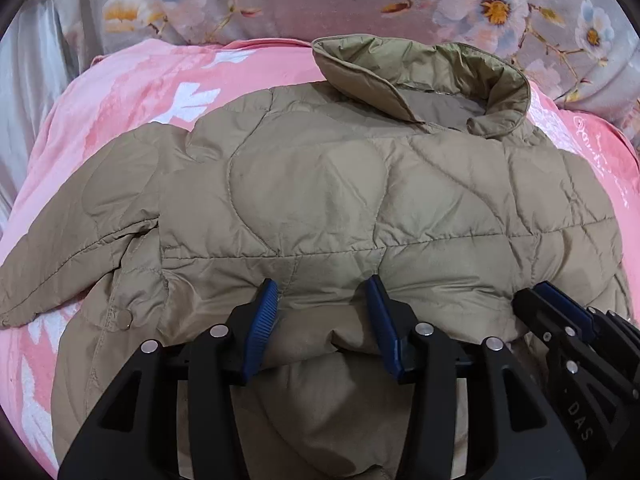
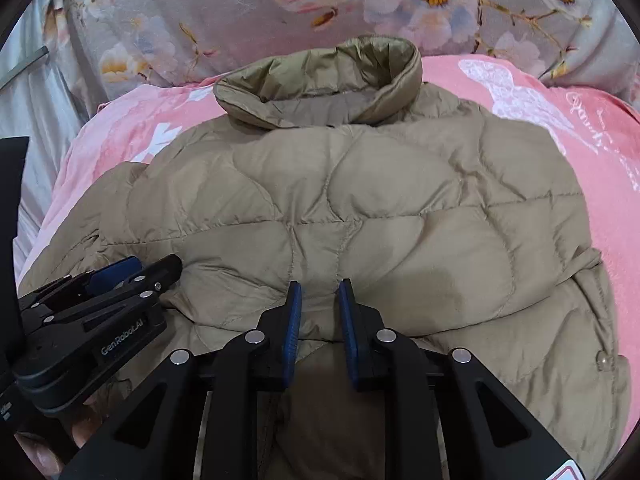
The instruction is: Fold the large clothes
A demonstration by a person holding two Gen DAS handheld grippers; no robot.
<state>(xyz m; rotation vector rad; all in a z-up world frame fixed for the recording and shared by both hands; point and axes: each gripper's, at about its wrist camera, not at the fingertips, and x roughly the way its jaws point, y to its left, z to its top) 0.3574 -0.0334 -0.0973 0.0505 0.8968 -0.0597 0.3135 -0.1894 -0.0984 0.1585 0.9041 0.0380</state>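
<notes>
A tan quilted puffer jacket lies folded on the bed, its stand-up collar at the far end. One sleeve sticks out to the left. My left gripper hovers at the jacket's near folded edge, its jaws wide apart over a bulge of fabric that the blue pads do not press. My right gripper sits just to its right at the same edge. Its jaws stand a narrow gap apart, with jacket fabric showing in the gap and nothing pinched.
The jacket rests on a pink blanket with white prints. Behind it lies grey floral bedding. A snap button shows on the jacket's lower layer. A person's fingers grip the left tool.
</notes>
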